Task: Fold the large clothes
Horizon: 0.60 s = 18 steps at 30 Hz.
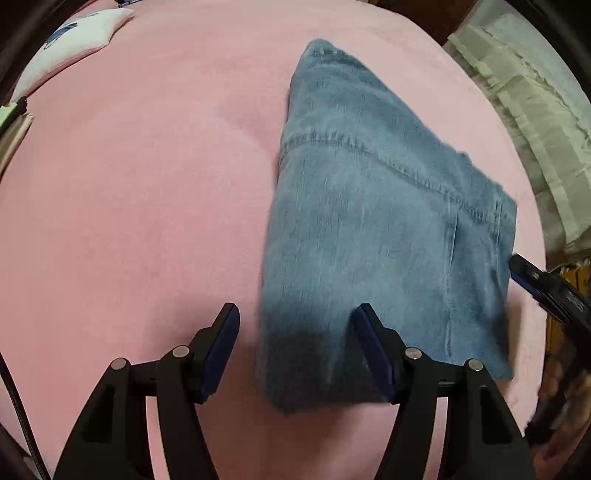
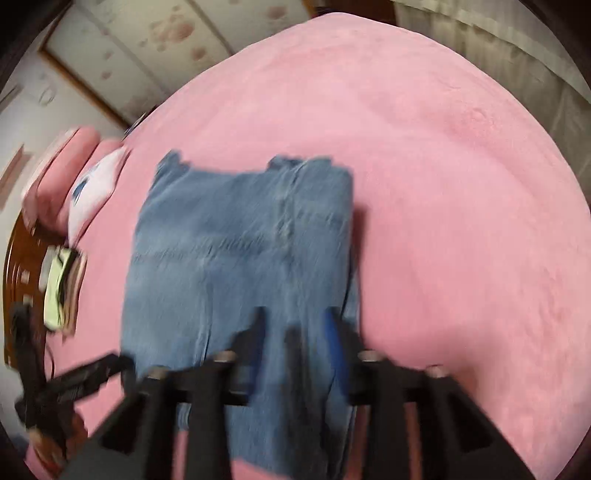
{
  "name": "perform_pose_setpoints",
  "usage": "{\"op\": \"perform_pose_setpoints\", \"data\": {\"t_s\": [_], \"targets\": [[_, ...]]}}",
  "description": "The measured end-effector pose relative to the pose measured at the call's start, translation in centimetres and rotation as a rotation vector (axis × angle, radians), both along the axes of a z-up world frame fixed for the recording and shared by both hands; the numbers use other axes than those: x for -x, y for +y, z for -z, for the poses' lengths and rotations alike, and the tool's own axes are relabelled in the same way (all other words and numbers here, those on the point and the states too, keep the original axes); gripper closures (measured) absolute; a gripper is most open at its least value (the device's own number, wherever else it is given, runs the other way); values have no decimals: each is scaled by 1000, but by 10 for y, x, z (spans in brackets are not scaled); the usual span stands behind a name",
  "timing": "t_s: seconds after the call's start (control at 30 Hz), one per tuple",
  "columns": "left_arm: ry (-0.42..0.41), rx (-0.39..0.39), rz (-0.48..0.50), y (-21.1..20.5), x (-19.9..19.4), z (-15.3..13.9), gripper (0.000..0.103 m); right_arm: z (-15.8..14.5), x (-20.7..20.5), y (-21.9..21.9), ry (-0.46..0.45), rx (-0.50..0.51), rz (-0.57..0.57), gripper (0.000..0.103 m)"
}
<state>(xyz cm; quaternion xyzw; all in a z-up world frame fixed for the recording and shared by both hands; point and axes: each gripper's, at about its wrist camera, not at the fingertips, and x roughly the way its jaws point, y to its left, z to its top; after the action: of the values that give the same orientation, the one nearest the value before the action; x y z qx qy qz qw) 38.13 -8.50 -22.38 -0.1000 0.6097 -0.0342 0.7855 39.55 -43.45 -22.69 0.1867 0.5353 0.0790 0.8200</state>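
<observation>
Jeans: blue jeans (image 1: 373, 229), folded into a thick flat stack, lie on the pink blanket (image 1: 147, 184) that covers the bed.
Left gripper: the left gripper (image 1: 297, 325) hangs over the near end of the jeans. Its jaws are spread wide. The near left corner of the jeans sits in the gap between them, but the pads do not press on it. One finger is over the jeans and the other is over bare blanket just beside the jeans.
Right gripper: the right gripper (image 2: 295, 328) is over the near edge of the jeans, toward their right side. The picture is blurry here. The jaws look partly apart, with denim showing in the gap. I cannot tell if the pads squeeze the cloth.
Only in the left view: the tip of the right gripper (image 1: 532, 280) pokes in just beside the right edge of the jeans. Pale curtains (image 1: 524, 99) hang past the jeans, off the bed.
Only in the right view: the left gripper (image 2: 96, 373) shows near the left edge of the jeans. A pink and white pillow (image 2: 92, 188) lies left of the jeans. A wall with pink marks (image 2: 162, 33) stands beyond the jeans.
</observation>
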Motion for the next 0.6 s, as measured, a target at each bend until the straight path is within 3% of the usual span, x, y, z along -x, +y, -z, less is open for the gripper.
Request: {"op": "perform_pose_setpoints", "data": {"t_s": [0.13, 0.17, 0.23, 0.3, 0.37, 0.43, 0.53, 0.6], "targets": [[1, 46, -32, -3, -34, 4, 39, 14, -34, -2, 6, -34, 50, 55], [0, 36, -43, -3, -40, 7, 40, 17, -41, 0, 7, -33, 58, 58], [1, 12, -61, -4, -50, 11, 41, 19, -51, 4, -5, -26, 59, 75], [3, 37, -64, -3, -55, 12, 53, 16, -53, 5, -39, -57, 37, 84], [1, 34, -60, -3, -55, 12, 56, 17, -57, 14, -61, -70, -4, 86], [-11, -18, -42, -10, -55, 11, 58, 16, -69, 31, -84, -61, -63, 86], [-34, -185, -19, -21, -55, 12, 58, 15, -82, 47, -107, -85, -121, 86], [-30, -209, -36, -19, -56, 15, 58, 12, -88, 50, -112, -74, -141, 86]]}}
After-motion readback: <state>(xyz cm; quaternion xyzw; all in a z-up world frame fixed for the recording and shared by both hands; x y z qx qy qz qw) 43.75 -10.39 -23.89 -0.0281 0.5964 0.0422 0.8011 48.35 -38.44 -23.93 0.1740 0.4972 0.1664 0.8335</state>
